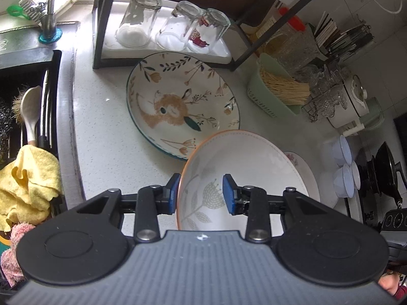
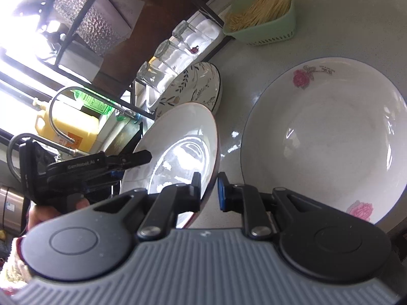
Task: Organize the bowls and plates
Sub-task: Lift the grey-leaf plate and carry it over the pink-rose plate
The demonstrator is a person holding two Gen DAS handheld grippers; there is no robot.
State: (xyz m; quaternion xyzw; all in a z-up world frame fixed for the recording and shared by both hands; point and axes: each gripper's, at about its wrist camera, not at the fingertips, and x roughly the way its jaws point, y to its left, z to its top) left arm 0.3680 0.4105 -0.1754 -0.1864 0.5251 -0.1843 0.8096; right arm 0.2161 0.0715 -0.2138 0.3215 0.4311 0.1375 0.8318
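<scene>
White orange-rimmed ceramic plate with grey leaf print [image 1: 244, 167] held tilted off the speckled white tabletop [image 1: 101, 127], gripped on two sides. Left gripper [image 1: 201, 194] clamped on the plate's near rim, one blue pad [image 1: 229, 194] on the inner face, the other outside. Right gripper [image 2: 209, 189] nearly closed, pinching the same plate's thin edge [image 2: 178, 147] between its pads; seen from right wrist, left gripper body [image 2: 84, 167] at the plate's far side, gripped by a hand [image 2: 51, 211]. Deep white floral plate with brown animal motif and dark rim [image 1: 183, 101] flat on tabletop just behind the held plate, in front of the black metal rack [image 1: 99, 50] carrying three upturned clear glasses [image 1: 175, 25]. Large white bowl with pink roses [image 2: 325, 139] flat on tabletop, beside the held plate on the right. Pale green plastic basket of straw-coloured sticks [image 1: 274, 94] farther back. Yellow cloth [image 1: 28, 183] draped at the sink edge, left.
</scene>
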